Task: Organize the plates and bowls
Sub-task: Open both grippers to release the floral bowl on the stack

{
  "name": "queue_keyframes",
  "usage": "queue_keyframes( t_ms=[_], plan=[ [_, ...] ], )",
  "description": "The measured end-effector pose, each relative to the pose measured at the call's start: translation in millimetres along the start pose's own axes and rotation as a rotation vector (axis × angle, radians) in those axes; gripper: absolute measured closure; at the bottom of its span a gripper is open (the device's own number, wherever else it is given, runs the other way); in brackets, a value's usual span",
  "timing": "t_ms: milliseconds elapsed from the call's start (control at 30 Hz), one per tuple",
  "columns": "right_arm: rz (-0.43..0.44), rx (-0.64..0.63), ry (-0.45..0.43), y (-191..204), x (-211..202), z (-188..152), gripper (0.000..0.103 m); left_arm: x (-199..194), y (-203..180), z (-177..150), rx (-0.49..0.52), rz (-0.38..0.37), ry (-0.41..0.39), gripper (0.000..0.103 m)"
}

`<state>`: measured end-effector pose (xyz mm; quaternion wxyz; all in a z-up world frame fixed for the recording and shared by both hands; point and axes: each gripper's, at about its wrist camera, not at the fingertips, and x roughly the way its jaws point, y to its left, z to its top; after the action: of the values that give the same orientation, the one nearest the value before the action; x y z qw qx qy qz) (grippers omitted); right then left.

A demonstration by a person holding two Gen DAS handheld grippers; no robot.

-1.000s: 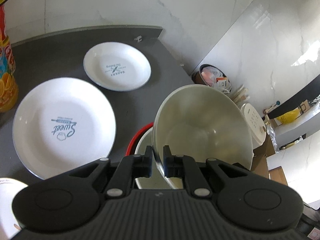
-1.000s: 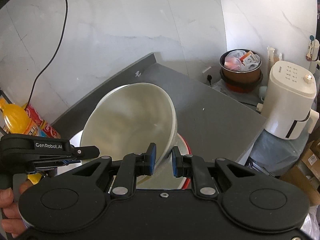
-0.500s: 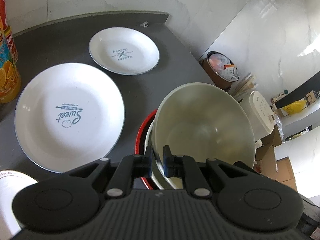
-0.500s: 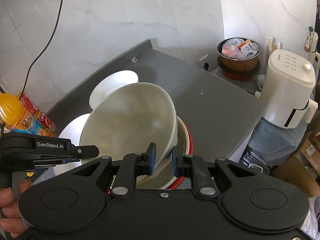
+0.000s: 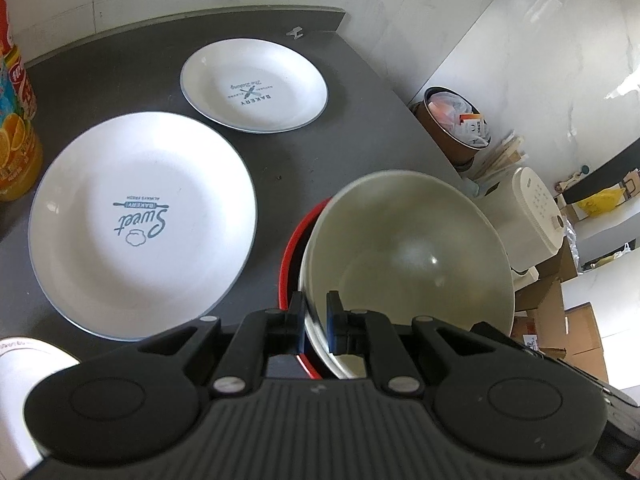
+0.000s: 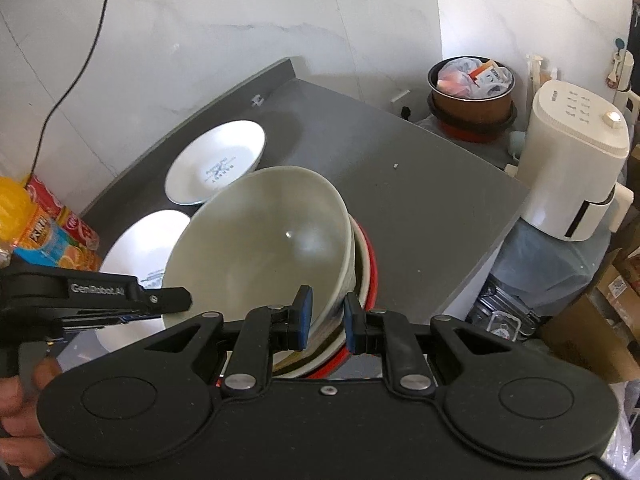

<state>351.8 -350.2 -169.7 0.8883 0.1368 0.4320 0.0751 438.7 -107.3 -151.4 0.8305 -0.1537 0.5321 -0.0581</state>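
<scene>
Left gripper (image 5: 313, 322) pinches the rim of the cream bowl (image 5: 408, 256). Right gripper (image 6: 326, 318) straddles the opposite rim, its jaws narrowly parted. The bowl sits in a red-rimmed stack (image 6: 370, 272).

Grey counter (image 5: 352, 92) carries 2 plates (image 5: 142, 224), stacked bowls (image 6: 360, 280), bottles (image 6: 28, 216).

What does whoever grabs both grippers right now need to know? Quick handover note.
Left gripper: shut on the near rim of the cream bowl.
Right gripper: fingers either side of the bowl's opposite rim, with a visible gap; looks open.
Cream bowl sits tilted in the stacked bowls over the red-rimmed one, not seated flat.
Large plate and small plate lie separately on the grey counter; part of a third white dish at the near-left edge.
Done: bowls nearly nested. Left: settle the bowl, release, stack the plates.
</scene>
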Motion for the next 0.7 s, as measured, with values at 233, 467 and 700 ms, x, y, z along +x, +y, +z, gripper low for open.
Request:
queue_keyframes(
  t_ms=[233,467,700],
  plan=[
    [-0.004,-0.014,0.022,-1,4,1,0.085,-1,-2,3,0.012,0.005,-0.008,0.094],
    [0.005,0.011,0.004,-6,-3,5,0.072,-15,0,7,0.017,0.019,-0.055,0.089],
    [0.001,0.019,-0.044,-14,-6,12,0.094,-31,11,13,-0.007,0.036,-0.093,0.078]
  ],
)
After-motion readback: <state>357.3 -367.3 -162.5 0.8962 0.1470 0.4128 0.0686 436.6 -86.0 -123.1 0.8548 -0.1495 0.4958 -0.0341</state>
